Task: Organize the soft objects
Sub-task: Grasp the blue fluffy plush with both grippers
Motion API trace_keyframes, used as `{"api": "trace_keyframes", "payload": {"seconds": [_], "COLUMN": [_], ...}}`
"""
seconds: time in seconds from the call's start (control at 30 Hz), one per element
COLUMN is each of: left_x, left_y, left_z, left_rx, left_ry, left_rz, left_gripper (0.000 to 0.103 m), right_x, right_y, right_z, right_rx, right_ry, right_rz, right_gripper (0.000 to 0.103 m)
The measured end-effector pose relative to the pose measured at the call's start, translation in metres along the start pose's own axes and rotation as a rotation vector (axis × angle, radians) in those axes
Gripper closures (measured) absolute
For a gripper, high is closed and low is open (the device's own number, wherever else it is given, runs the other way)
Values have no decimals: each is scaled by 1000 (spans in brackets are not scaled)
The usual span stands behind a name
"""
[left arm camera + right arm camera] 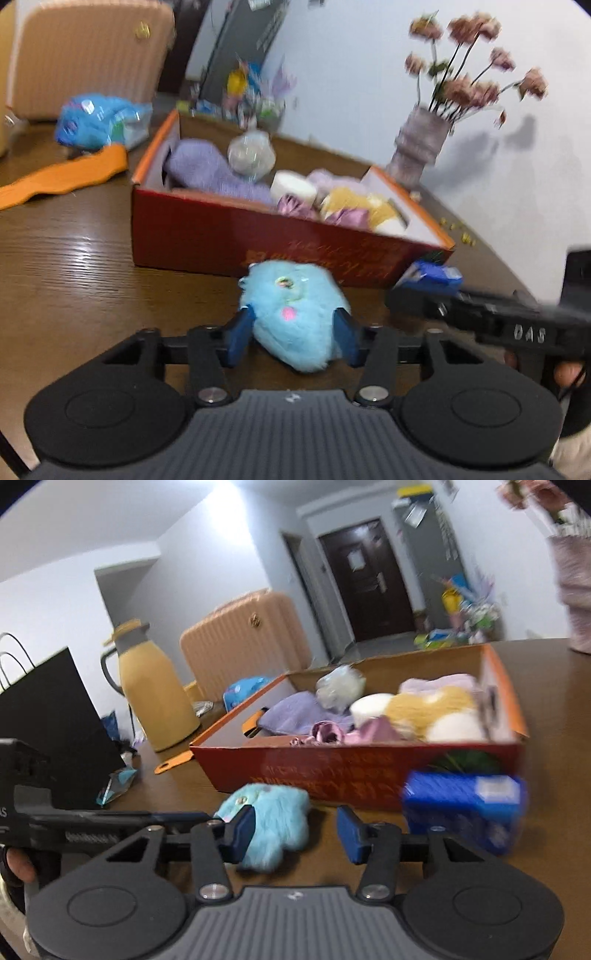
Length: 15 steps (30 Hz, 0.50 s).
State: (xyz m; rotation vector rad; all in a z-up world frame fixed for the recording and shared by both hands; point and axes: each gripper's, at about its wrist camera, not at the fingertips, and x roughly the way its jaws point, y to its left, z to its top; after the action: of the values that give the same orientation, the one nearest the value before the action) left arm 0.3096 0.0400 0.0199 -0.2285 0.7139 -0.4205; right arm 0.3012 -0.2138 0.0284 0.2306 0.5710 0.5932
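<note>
The fluffy blue toy (295, 314) lies on the brown desk (74, 266) between the left tool's (293, 328) pads, which clasp its sides. The right tool (295, 827) stands released, the toy beside its left pad. Just behind stands a red box (207, 236) of soft things; a blue packet (465, 808) lies near.

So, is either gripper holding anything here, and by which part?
The left gripper pinches the light blue plush toy across its two sides. The right gripper holds nothing: one pad is clear of the toy.
</note>
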Motion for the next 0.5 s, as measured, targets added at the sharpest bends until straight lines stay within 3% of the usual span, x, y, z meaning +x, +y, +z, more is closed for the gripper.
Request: {"api": "trace_keyframes", "payload": {"seconds": [0.1, 0.2, 0.3, 0.5], "left_x": [13, 17, 12, 14], "left_y": [17, 31, 30, 29], "left_z": [2, -1, -2, -3], "left_rx": [-12, -83, -81, -74], "left_ry": [25, 37, 15, 16], "left_rz": [-81, -139, -129, -132], "left_gripper": [62, 61, 61, 64], "right_x": [33, 52, 55, 62], "right_y": [-1, -5, -11, -20], "right_z": [12, 9, 7, 5], "right_rx": [-8, 0, 53, 108], "right_ry": [55, 53, 75, 99], "right_rz": [19, 29, 82, 90], "right_gripper": [55, 68, 66, 61]}}
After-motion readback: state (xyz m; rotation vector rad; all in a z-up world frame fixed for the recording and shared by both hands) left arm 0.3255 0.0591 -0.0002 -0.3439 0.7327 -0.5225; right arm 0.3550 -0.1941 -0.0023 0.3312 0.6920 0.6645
